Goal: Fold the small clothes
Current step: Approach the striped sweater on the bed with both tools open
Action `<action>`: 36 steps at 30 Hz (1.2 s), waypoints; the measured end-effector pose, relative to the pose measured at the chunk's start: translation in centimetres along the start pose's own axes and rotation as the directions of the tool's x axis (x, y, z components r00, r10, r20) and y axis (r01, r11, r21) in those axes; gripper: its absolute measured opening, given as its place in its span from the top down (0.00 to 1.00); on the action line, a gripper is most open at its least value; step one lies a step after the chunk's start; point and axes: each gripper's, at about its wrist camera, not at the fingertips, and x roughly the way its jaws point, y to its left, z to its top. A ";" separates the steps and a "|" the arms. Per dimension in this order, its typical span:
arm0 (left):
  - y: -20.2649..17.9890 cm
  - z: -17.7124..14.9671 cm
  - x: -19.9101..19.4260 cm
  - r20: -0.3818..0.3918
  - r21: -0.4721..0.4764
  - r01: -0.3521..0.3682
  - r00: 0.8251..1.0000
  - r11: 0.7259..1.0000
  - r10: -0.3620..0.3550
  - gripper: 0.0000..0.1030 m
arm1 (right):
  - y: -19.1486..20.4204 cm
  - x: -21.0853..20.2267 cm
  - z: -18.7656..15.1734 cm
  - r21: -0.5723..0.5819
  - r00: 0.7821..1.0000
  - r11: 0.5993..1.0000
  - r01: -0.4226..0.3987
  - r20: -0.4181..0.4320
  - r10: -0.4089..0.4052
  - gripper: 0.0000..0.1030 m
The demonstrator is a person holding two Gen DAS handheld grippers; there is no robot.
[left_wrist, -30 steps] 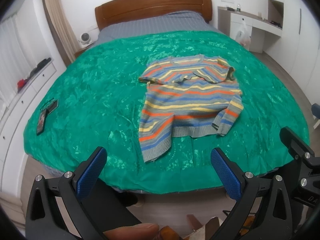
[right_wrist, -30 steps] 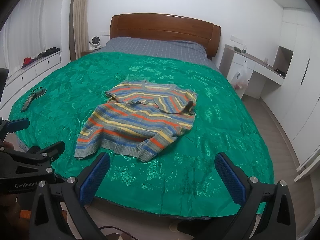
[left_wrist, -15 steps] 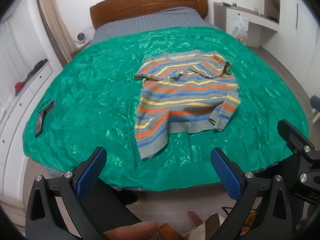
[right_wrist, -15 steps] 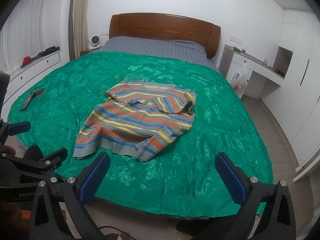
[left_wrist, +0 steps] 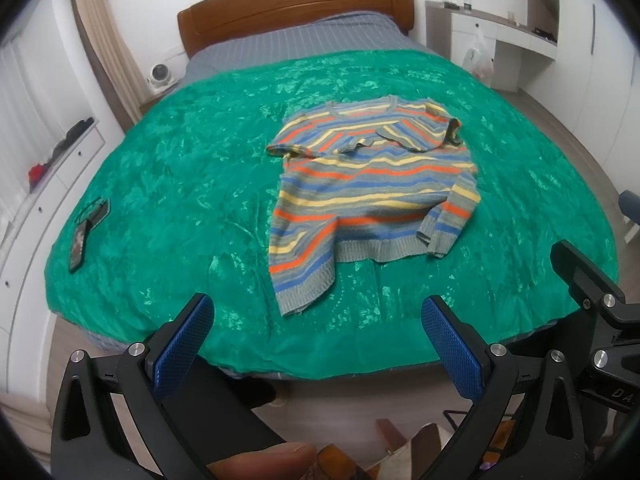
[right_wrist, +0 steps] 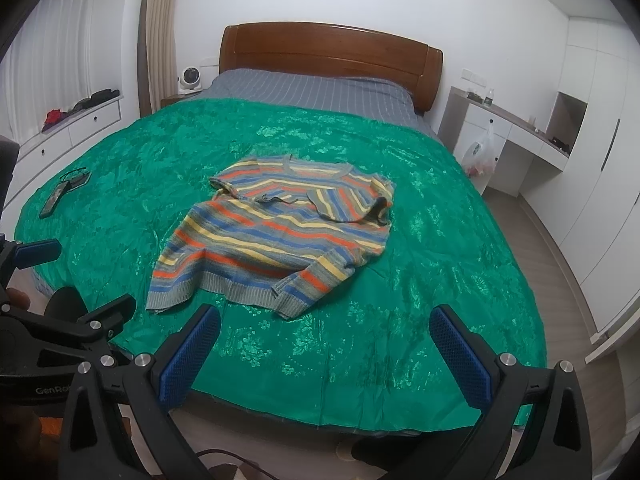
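A small striped sweater [left_wrist: 372,196] in grey, blue, orange and yellow lies rumpled on the green bedspread [left_wrist: 180,184], its sleeves folded over its body and one hem corner trailing toward the near edge. It also shows in the right wrist view [right_wrist: 280,236]. My left gripper [left_wrist: 318,344] is open and empty, held over the bed's foot edge, short of the sweater. My right gripper [right_wrist: 326,354] is open and empty, also at the foot edge. The left gripper's body [right_wrist: 68,332] shows at the left of the right wrist view.
A phone and a dark cable [left_wrist: 82,236] lie near the bed's left edge. A wooden headboard [left_wrist: 296,0] stands at the far end. White drawers [right_wrist: 68,128] run along the left wall, a white desk with a hanging bag [right_wrist: 482,156] stands at the right.
Both grippers have come closer to the bed's foot; the sweater sits nearer in both views. The sweater itself has not moved. Both stay open.
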 end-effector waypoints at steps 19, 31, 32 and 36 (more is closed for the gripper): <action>1.2 -0.1 1.0 -0.047 -0.042 0.047 0.998 0.998 -0.049 0.00 | -3.5 1.3 0.8 0.008 0.964 0.967 0.255 -0.080 -0.254 0.00; 0.2 -0.2 1.3 -0.063 -0.016 0.052 0.997 0.998 -0.053 0.00 | -3.7 2.0 -0.1 0.024 0.966 0.973 0.229 -0.130 -0.224 0.00; 0.2 -0.3 1.4 -0.065 -0.016 0.051 0.997 0.999 -0.052 0.00 | -3.7 2.0 -0.1 0.024 0.966 0.973 0.230 -0.130 -0.225 0.00; 0.2 -0.3 1.6 -0.070 -0.019 0.051 0.996 0.999 -0.052 0.00 | -3.8 2.2 -0.1 0.028 0.965 0.973 0.227 -0.139 -0.221 0.00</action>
